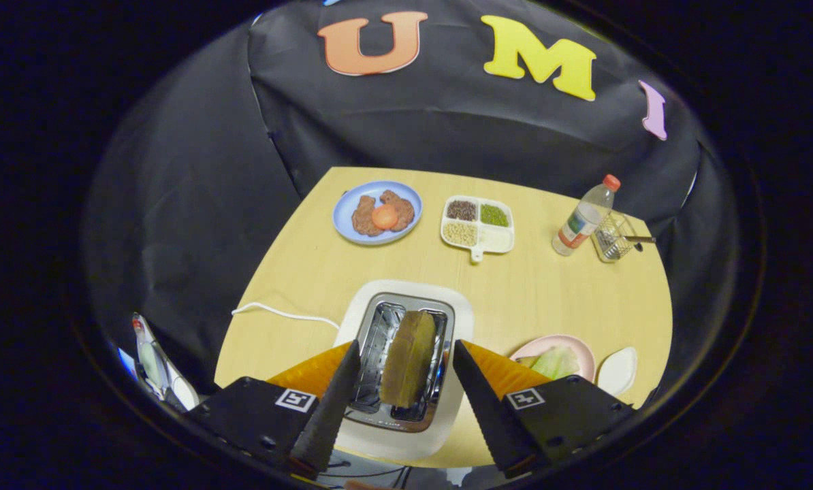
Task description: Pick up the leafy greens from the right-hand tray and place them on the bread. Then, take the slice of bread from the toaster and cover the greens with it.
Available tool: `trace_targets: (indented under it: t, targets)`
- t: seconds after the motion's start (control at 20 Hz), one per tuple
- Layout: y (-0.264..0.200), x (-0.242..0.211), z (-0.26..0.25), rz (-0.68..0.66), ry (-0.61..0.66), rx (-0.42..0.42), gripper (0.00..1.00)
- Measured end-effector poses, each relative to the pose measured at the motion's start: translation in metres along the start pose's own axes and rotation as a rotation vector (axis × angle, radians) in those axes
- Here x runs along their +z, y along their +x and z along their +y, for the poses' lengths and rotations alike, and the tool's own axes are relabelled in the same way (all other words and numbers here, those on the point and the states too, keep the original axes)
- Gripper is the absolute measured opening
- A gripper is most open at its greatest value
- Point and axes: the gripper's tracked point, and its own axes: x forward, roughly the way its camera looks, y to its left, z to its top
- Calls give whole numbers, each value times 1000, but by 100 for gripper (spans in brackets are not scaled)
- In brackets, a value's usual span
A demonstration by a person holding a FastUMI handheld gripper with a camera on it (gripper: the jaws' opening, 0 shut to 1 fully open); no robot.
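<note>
Spread wide and holding nothing, the tongs [398, 388] straddle the bread slice [408, 357] standing in the toaster [406, 371], its long axis running straight away between the fingers. Greens [555, 362] sit on a pink plate [570, 342] to the right on the surface [515, 286].

A staged recording booth set up as a mock kitchen. Black cloth drapes the wall behind a light wooden desk [393, 265], which stands alone against it. Kitchen props sit on the desk: a white toaster [406, 367] with a slice of bread [408, 367] standing in one slot, a blue plate [377, 211] of brown patties and an orange slice, a divided tray [478, 225] of grains, a water bottle [584, 216], a wire basket [613, 237], and a pink plate [564, 347] holding leafy greens [555, 362] (pale green). The tongs [406, 391] hang spread apart above the toaster, gripping nothing.
</note>
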Motion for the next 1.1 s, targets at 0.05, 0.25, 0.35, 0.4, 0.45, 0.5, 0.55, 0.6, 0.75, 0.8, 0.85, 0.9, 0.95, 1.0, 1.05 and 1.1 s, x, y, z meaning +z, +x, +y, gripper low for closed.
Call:
trace_targets:
  t: [0.05,0.25,0.35,0.4,0.45,0.5,0.55,0.6,0.75,0.8,0.85,0.9,0.95,1.0,1.05,1.1]
  targets:
    - [4,-3,-4,47,-16,-24,85]
    - [11,-13,1,141,-31,-9,65]
    - [12,-17,-15,158,-17,-71,47]
    - [13,-21,-20,174,-3,-83,38]
    - [14,-23,-18,196,9,-57,29]
    - [16,-23,-18,201,4,-39,20]
    - [14,-20,-19,200,11,-23,20]
    - [8,-17,-17,199,19,-8,13]
    - [-4,-15,-19,203,26,45,13]
    - [-11,-13,-19,187,49,64,7]
    - [-16,-10,-19,177,64,77,6]
    - [-21,-8,-22,170,68,93,6]
    - [-28,-4,-22,160,77,110,6]
    - [-37,-2,-22,151,92,131,6]
    - [-44,0,-25,144,104,146,6]
    - [-53,2,-29,138,117,158,6]
